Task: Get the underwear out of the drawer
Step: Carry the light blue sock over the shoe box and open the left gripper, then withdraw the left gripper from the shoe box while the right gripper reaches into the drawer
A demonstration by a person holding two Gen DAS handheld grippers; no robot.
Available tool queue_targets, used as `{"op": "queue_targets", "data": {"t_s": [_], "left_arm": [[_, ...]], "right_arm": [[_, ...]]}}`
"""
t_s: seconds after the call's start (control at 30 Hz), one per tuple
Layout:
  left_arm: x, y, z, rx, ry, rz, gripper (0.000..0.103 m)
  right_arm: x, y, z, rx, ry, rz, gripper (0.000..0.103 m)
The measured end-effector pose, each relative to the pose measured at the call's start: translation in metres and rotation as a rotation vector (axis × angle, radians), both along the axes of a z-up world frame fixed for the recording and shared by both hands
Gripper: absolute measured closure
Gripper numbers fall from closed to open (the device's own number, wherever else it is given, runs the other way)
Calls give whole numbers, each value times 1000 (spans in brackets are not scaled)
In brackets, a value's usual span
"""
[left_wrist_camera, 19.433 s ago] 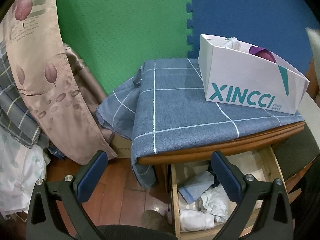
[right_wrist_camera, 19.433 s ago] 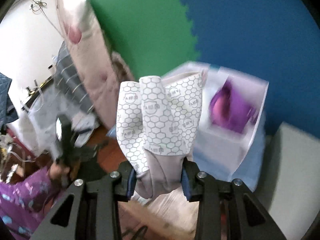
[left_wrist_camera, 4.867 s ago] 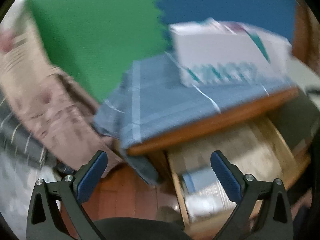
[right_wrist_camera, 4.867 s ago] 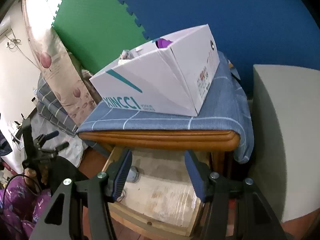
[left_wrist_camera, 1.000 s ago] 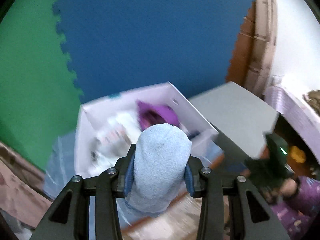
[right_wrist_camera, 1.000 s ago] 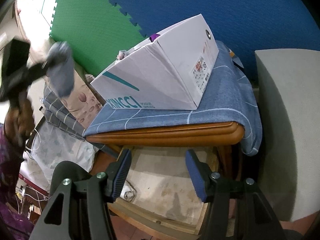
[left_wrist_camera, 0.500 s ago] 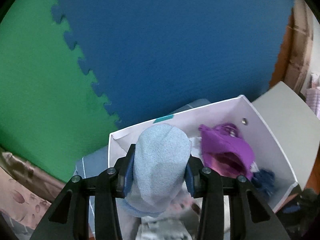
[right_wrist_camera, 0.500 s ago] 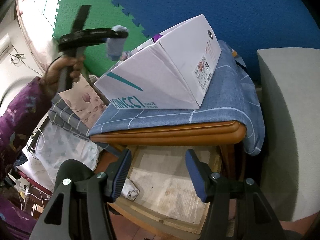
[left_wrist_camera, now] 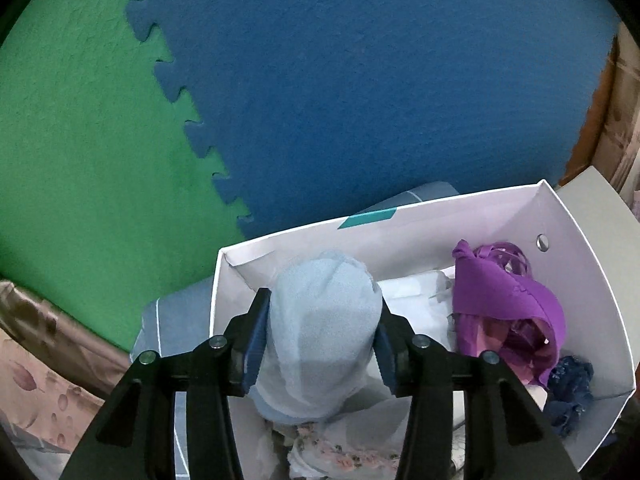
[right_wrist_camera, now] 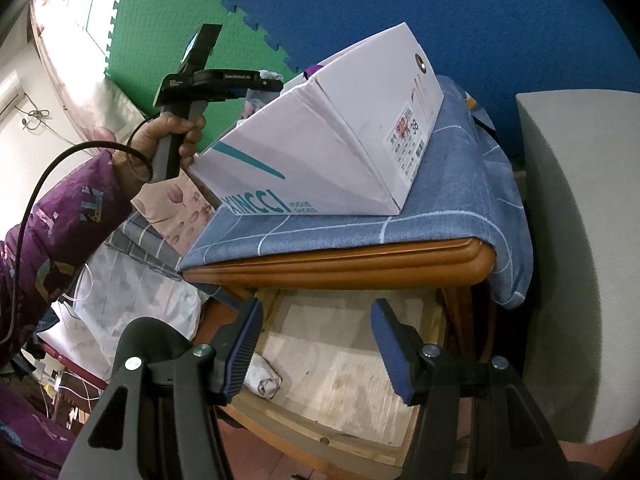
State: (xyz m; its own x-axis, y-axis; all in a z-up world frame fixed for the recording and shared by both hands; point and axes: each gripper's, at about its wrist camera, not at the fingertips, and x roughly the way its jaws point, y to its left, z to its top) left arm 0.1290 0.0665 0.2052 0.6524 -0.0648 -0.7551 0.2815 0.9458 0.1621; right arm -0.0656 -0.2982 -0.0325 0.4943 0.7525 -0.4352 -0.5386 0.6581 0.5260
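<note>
My left gripper [left_wrist_camera: 320, 336] is shut on light blue underwear [left_wrist_camera: 320, 332] and holds it over the left part of the open white XINCCI box [left_wrist_camera: 576, 248]. The box holds purple underwear [left_wrist_camera: 504, 292], a dark blue piece [left_wrist_camera: 568, 380] and white and floral pieces. In the right wrist view the left gripper [right_wrist_camera: 256, 84] is at the box's [right_wrist_camera: 320, 152] left rim. My right gripper [right_wrist_camera: 316, 344] is open and empty above the open wooden drawer [right_wrist_camera: 340, 364]. One white rolled piece [right_wrist_camera: 264, 380] lies at the drawer's left front.
The box stands on a table covered with a blue checked cloth [right_wrist_camera: 440, 204]. A grey block [right_wrist_camera: 576, 240] stands to the right of the table. Blue and green foam mats [left_wrist_camera: 360, 80] cover the wall. Bedding and patterned fabric [right_wrist_camera: 120, 280] lie to the left.
My left gripper has carried the light blue underwear up from the drawer and lowered it over the box. My right gripper has barely moved above the drawer.
</note>
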Motion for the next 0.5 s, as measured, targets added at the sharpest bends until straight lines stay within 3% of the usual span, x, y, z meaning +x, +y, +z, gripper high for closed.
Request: {"op": "queue_targets", "data": {"t_s": [0.1, 0.17, 0.23, 0.5], "left_arm": [[-3, 0, 1, 1, -23, 5, 51], [-6, 1, 3, 9, -56, 16, 31], [-12, 2, 7, 18, -93, 30, 24], [-44, 5, 21, -10, -165, 49, 24]], "right_arm": [[0, 0, 0, -2, 0, 0, 46], [-1, 1, 0, -6, 0, 0, 46], [-1, 1, 0, -8, 0, -1, 46], [-1, 3, 0, -26, -3, 0, 46]]}}
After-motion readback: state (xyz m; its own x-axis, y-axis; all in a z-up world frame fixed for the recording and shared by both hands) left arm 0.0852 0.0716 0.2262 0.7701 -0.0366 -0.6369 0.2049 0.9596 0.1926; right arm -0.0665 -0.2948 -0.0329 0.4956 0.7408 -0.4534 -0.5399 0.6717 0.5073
